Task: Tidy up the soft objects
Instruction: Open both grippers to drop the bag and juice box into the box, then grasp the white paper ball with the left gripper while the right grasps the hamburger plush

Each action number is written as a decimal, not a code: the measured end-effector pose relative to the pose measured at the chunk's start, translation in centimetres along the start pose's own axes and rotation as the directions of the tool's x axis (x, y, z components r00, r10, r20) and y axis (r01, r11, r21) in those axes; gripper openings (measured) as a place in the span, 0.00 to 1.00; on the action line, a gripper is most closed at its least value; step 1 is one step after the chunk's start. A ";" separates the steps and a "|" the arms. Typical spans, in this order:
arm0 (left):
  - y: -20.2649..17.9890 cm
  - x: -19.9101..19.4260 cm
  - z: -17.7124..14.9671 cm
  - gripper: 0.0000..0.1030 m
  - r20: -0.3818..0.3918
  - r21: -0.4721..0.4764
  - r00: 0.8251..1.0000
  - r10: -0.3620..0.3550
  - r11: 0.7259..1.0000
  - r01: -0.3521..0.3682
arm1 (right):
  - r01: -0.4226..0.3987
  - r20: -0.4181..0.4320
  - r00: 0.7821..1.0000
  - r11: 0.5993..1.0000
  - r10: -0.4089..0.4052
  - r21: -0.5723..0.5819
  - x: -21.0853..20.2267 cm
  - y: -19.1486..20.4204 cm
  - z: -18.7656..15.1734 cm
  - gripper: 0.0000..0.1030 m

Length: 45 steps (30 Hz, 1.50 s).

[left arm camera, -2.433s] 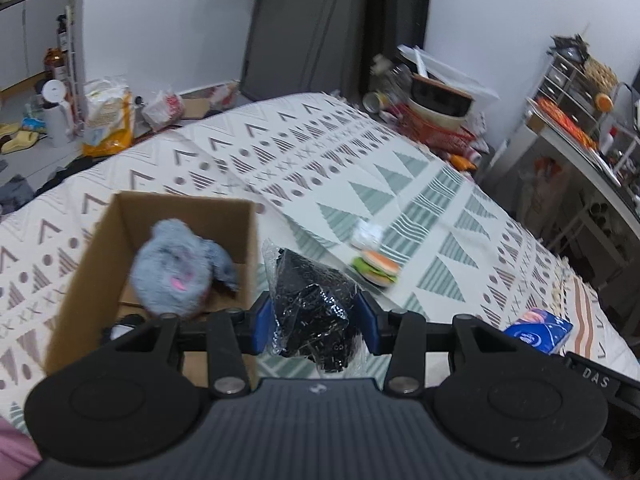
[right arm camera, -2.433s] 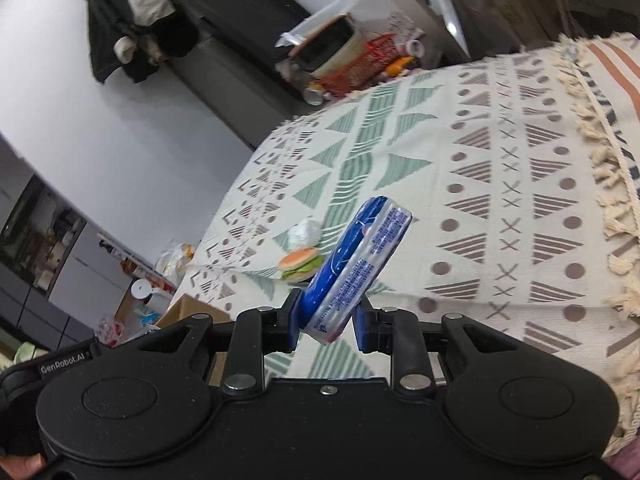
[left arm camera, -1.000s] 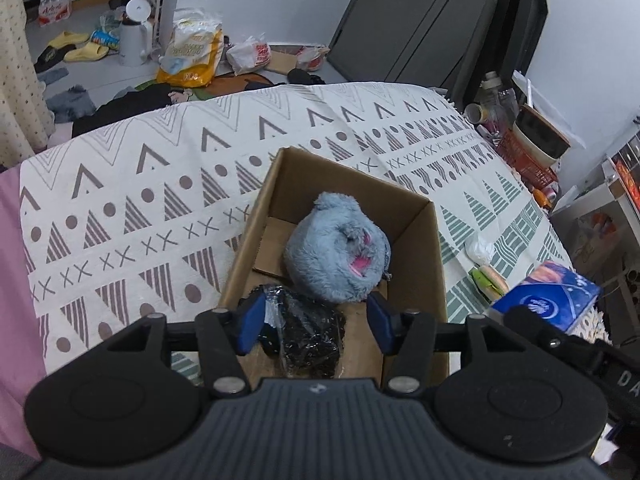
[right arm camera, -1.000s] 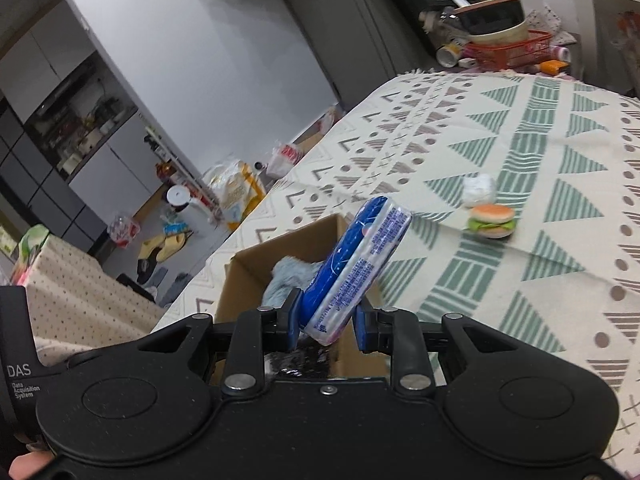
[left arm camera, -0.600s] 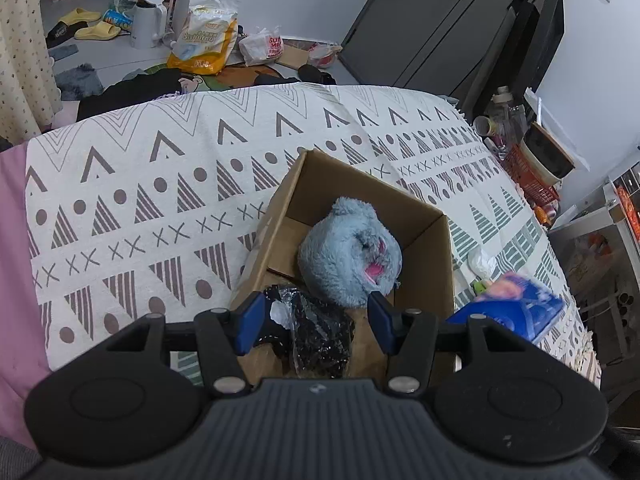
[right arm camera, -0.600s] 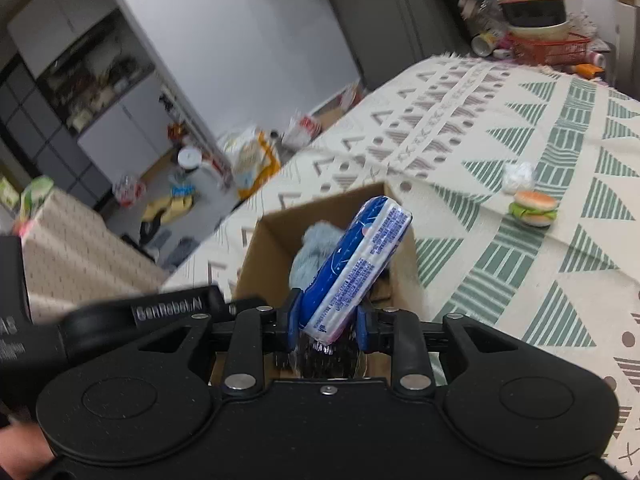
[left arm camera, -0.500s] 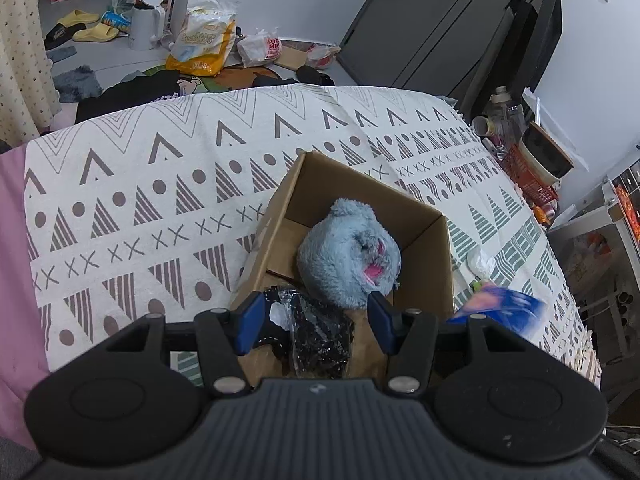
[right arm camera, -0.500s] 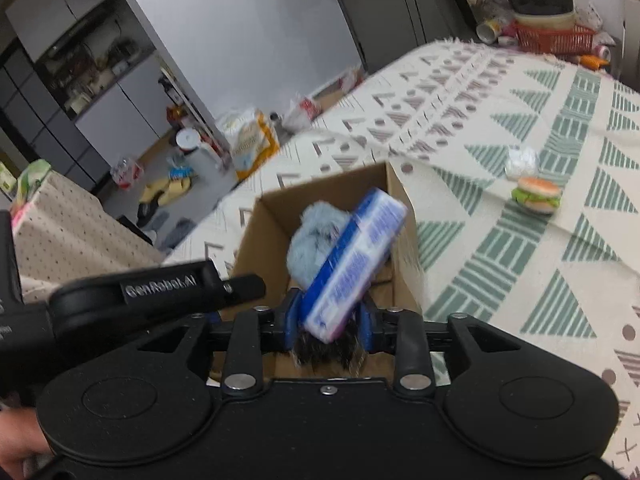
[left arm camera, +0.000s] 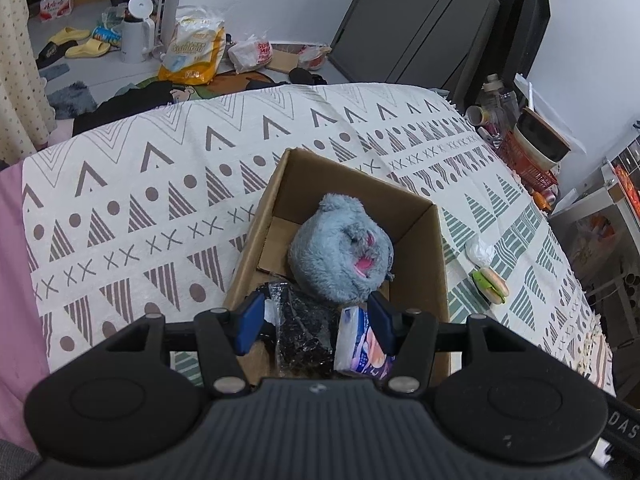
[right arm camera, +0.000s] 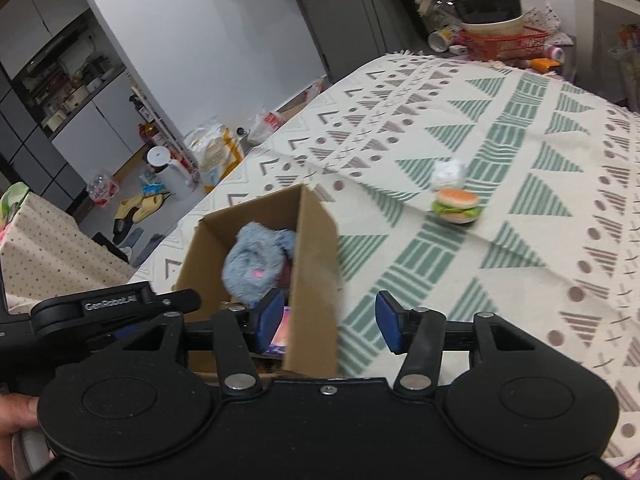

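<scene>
An open cardboard box [left arm camera: 436,248] stands on the patterned blanket. Inside it lie a grey plush toy [left arm camera: 336,256], a black item in a clear bag [left arm camera: 300,324] and a blue tissue pack [left arm camera: 360,344]. My left gripper [left arm camera: 316,320] hovers open over the box's near end, with the bag and pack below its fingers. My right gripper [right arm camera: 330,320] is open and empty, straddling the right wall of the box [right arm camera: 316,248]. The plush [right arm camera: 256,264] and a corner of the tissue pack [right arm camera: 280,334] show beside it. A toy burger [right arm camera: 456,205] and a white wad [right arm camera: 448,172] lie on the blanket.
The burger [left arm camera: 491,285] and white wad [left arm camera: 480,250] lie right of the box. Beyond the bed's far edge, bags, slippers and a white jug [left arm camera: 136,38] litter the floor. An orange basket with a bowl [right arm camera: 500,36] stands at the far right. The left gripper's body [right arm camera: 116,304] is close.
My right gripper has opened and let go of the blue tissue pack, which now lies in the box beside the black bag. The left gripper stays open over the box.
</scene>
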<state>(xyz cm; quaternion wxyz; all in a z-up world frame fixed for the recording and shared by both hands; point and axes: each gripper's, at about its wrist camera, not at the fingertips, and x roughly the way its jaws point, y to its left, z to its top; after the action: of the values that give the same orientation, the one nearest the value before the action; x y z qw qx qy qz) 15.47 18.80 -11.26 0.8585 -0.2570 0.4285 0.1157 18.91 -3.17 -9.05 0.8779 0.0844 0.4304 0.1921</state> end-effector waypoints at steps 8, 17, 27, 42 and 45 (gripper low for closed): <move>-2.5 -1.4 0.3 0.54 0.071 0.076 0.997 0.035 0.996 -0.040 | 0.011 0.026 1.000 1.000 -0.011 0.028 -1.5 -3.6 1.2 0.55; -6.5 -1.5 1.7 0.54 0.085 0.149 0.996 0.036 0.988 -0.048 | -0.033 0.054 0.998 0.985 0.024 0.171 -1.8 -7.5 3.8 0.56; -11.8 -0.5 4.5 0.54 0.104 0.211 0.994 0.024 0.976 -0.046 | -0.078 0.105 0.993 0.970 0.055 0.230 -1.4 -9.5 7.0 0.59; -19.1 6.2 6.9 0.54 0.027 0.295 0.999 -0.025 0.955 0.016 | -0.109 0.089 0.993 0.908 0.079 0.406 3.8 -15.5 7.7 0.60; -20.1 8.4 7.1 0.54 0.001 0.313 1.000 -0.026 0.949 0.025 | -0.118 0.077 0.993 0.894 0.093 0.432 5.3 -16.7 7.2 0.60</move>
<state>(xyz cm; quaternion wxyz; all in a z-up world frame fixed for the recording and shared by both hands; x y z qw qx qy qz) 33.81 5.52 -7.50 0.8909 -0.1228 0.4358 0.0358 31.95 -16.12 -13.69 0.8364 0.3069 0.4333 0.1359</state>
